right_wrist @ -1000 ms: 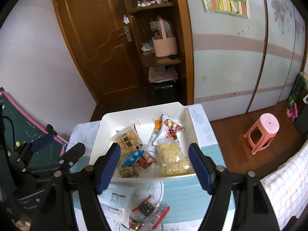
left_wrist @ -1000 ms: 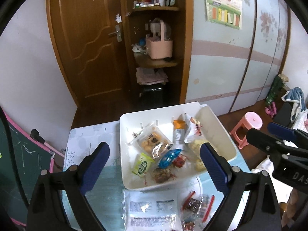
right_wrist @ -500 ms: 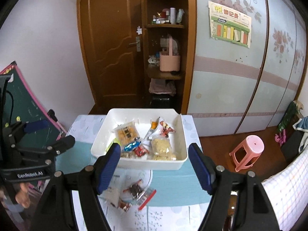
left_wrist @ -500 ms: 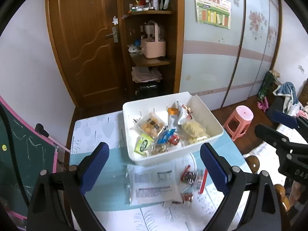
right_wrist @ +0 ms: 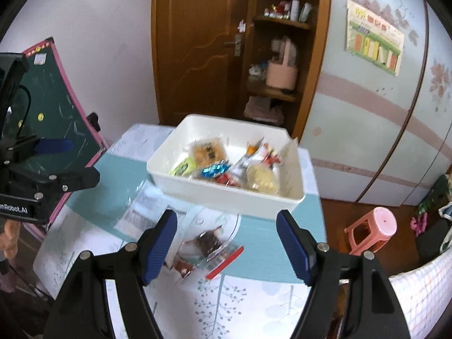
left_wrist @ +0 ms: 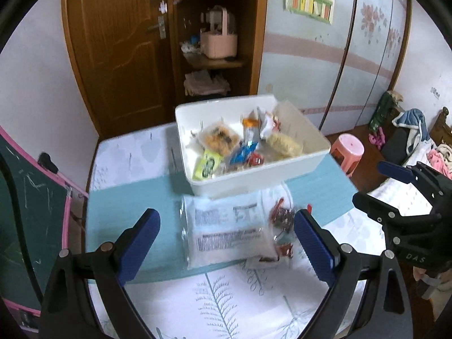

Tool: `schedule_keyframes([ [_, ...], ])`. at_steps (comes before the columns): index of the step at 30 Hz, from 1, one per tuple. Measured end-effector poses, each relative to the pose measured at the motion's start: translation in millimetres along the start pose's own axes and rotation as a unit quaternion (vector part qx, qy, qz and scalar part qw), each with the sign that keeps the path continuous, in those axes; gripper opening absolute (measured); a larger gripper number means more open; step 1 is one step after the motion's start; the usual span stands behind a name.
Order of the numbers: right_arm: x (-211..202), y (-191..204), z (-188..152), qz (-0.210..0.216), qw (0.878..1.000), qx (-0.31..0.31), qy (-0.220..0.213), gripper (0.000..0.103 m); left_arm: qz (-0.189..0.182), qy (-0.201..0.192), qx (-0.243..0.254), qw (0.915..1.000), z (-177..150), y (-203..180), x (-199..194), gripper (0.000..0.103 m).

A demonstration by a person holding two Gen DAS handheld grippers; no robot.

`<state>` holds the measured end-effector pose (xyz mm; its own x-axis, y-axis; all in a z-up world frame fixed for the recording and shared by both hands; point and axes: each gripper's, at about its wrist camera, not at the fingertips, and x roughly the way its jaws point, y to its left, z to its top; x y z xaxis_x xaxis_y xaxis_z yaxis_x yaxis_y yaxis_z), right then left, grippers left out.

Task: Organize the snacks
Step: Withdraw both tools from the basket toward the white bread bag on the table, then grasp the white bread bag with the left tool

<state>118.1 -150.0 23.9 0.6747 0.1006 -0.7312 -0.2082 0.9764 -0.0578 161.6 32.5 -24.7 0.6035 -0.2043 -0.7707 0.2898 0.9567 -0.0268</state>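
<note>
Left wrist view: your left gripper (left_wrist: 226, 243) hangs released, jaws wide and empty, above the flat clear plastic packet with printed white labels (left_wrist: 228, 230), which lies between its fingers. Just right of that packet, by the right finger, sits a small clear bag of dark red-wrapped sweets (left_wrist: 282, 226). Beyond both stands the white rectangular plastic bin (left_wrist: 254, 178), already holding several snacks: an orange cracker pack, a yellow-green sachet, a blue wrapper and a pale lumpy bag. By my reading the sorting is well along, with these two packets left on the teal and white leaf-print tablecloth (left_wrist: 121, 197).

Right wrist view: your right gripper (right_wrist: 226, 243) is also released and empty, jaws spread over the sweets bag (right_wrist: 206, 250), which looks crinkled and soft with a red sealing strip. The labelled packet (right_wrist: 141, 212) lies ahead to the left, and the bin (right_wrist: 226, 195) sits straight ahead.
</note>
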Motion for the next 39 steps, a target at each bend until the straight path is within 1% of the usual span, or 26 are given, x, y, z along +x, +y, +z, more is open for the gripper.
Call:
schedule_keyframes([
  [7, 53.1, 6.1, -28.8, 0.01, 0.998, -0.017, 0.052, 0.073, 0.001, 0.058, -0.008, 0.9983, -31.1, 11.1, 54.6, 0.095],
  [14, 91.8, 9.4, -45.7, 0.022, 0.995, -0.033, 0.091, 0.073, -0.008, 0.101, -0.035, 0.9943, -45.8, 27.8, 98.5, 0.095],
  [21, 125.5, 14.5, -54.4, 0.033, 0.991, -0.056, 0.12, 0.073, -0.026, 0.144, -0.058, 0.9875, -56.3, 40.9, 139.8, 0.095],
  [29, 155.0, 18.9, -56.5, 0.053, 0.986, -0.077, 0.138, 0.073, -0.048, 0.18, -0.075, 0.9797, -61.4, 51.3, 171.2, 0.095],
  [35, 165.7, 24.2, -59.8, 0.076, 0.983, -0.091, 0.142, 0.071, -0.074, 0.186, -0.075, 0.9769, -60.3, 48.2, 180.6, 0.095],
  [36, 166.5, 24.6, -59.5, 0.08, 0.982, -0.092, 0.143, 0.068, -0.077, 0.187, -0.072, 0.9767, -60.2, 46.7, 181.7, 0.095],
  [38, 166.6, 25.6, -59.8, 0.091, 0.981, -0.093, 0.14, 0.065, -0.076, 0.186, -0.062, 0.9776, -59.9, 42.1, 182.5, 0.094],
  [39, 166.4, 26.6, -60.1, 0.098, 0.981, -0.094, 0.14, 0.061, -0.078, 0.185, -0.056, 0.978, -60.0, 39.4, 182.2, 0.092],
])
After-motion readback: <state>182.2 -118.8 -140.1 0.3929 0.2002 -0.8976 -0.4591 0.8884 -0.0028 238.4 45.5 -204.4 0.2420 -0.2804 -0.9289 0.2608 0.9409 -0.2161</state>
